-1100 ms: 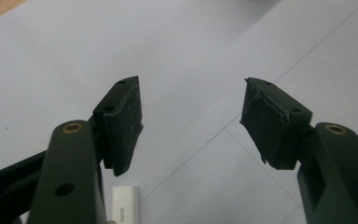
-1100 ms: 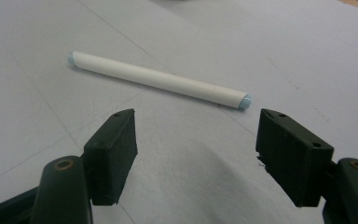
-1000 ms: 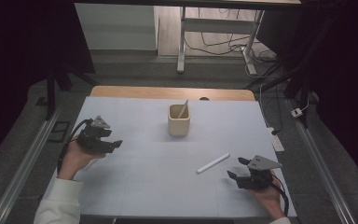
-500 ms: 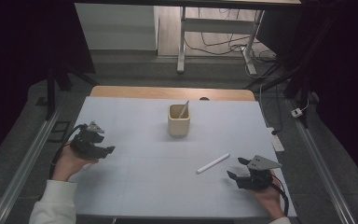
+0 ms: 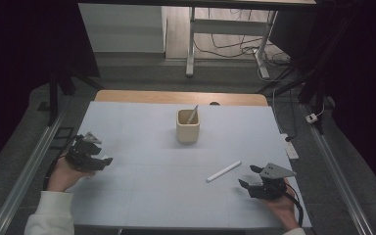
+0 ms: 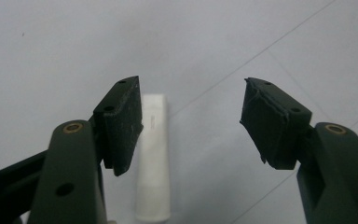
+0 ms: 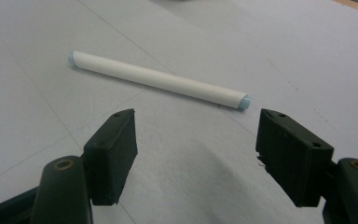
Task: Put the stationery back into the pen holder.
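Slippage is the main worry at the left, where the left gripper (image 5: 106, 160) sits low over the table (image 5: 142, 122) with its jaws apart and nothing between them. A short white piece (image 6: 154, 158) lies flat on the sheet, tucked just beside and partly behind one pad rather than centred in the gap. Closing from there would likely nudge it sideways or pinch only its edge. In the middle stands the beige cup (image 5: 187, 128), upright, with a thin stick (image 5: 192, 113) leaning inside. It looks light enough that a careless sweep across the table could tip it. Toward the right, the white pen (image 5: 223, 171) lies loose on the sheet, well apart from the cup and just ahead of the right gripper (image 5: 247, 176), whose jaws are also spread and empty. Being round, the pen may roll if one pad reaches it first, and a grip taken near its end could let it swing or drop.
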